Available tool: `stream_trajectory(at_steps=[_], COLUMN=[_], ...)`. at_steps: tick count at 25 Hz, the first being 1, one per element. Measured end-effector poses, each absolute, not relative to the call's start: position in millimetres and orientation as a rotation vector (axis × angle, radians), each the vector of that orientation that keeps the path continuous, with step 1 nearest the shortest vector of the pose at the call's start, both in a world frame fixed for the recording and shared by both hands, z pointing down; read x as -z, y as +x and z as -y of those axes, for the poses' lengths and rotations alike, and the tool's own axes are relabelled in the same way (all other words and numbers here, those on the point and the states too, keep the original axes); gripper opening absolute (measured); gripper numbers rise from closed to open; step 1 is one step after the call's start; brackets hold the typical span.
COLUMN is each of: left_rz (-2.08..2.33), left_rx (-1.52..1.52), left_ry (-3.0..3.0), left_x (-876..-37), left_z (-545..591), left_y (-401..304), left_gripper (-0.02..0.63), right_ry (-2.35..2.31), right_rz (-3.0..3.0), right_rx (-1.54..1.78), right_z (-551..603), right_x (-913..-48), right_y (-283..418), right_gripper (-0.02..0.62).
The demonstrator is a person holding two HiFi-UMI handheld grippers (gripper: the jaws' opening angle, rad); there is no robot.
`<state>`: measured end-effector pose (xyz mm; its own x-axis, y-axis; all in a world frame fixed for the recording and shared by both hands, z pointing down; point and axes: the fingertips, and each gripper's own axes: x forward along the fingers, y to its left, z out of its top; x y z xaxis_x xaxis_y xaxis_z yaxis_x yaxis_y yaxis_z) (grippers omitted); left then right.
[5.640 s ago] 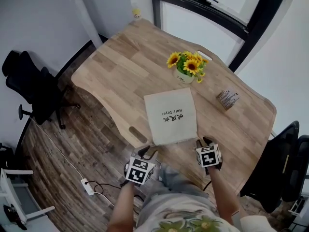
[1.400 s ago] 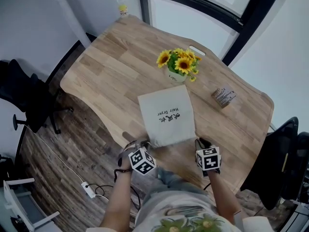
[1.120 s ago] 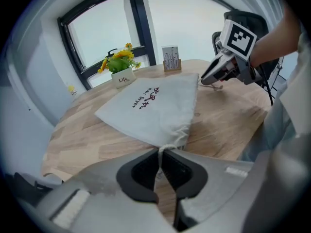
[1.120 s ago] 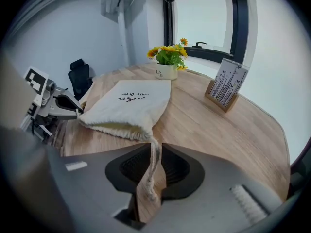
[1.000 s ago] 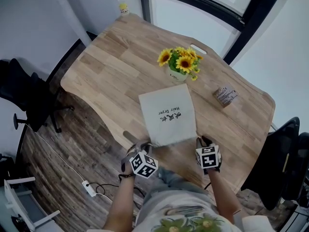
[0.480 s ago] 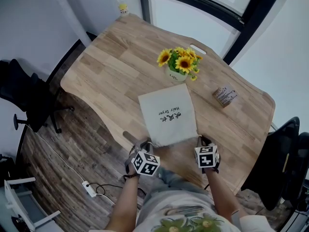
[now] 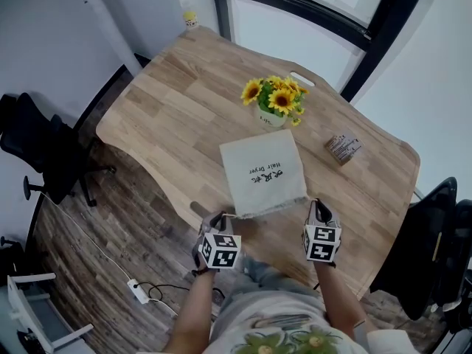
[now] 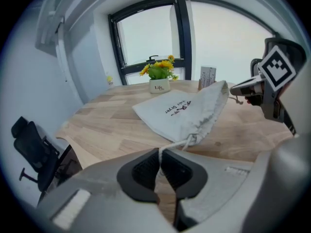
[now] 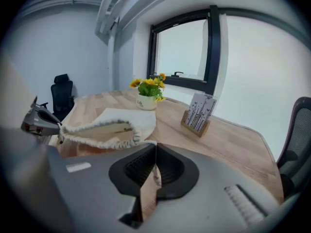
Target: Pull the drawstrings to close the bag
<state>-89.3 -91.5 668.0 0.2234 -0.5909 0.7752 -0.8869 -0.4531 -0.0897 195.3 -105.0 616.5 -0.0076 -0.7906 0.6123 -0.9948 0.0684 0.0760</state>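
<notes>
Cream cloth bag (image 7: 262, 169) with black lettering lies on the wooden table (image 7: 177, 109), close to its near edge. Its puckered mouth gapes, lifted between the two grippers. The left gripper (image 8: 159, 163) has just closed its jaws on a white drawstring (image 8: 172, 144), and the right gripper (image 9: 154, 161) has likewise just pinched shut on the other cord (image 9: 156, 175). Beyond the bag stand a pot of sunflowers (image 7: 274, 103) and a small card stand (image 7: 344, 147) — both clear of it.

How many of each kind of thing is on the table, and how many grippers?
cloth bag: 1
sunflower pot: 1
card stand: 1
small yellow thing at the far corner: 1
grippers: 2, left gripper and right gripper
Total: 6
</notes>
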Motion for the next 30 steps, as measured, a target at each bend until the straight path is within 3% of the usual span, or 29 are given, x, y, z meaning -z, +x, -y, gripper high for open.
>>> stream_trajectory(at_steps=[14,19,30], left_rz=[1.53,1.574,1.738], left_rx=[-0.833,-0.751,-0.666], left_ry=[2.214,2.248,2.292], left_x=[-587,-559,-491], left_z=[106,105,112], left_y=[-88,-87,-97], left_gripper=[0.015,0.015,0.015], right_ry=[2.054,2.11,2.106], right_rz=[2.069,2.187,2.111], right_rx=[-0.207,-0.078,-0.045], right_z=[106,104,101], right_x=[-513,-468,-444], right_y=[202,200,215], right_gripper=[0.008,0.038,0.015])
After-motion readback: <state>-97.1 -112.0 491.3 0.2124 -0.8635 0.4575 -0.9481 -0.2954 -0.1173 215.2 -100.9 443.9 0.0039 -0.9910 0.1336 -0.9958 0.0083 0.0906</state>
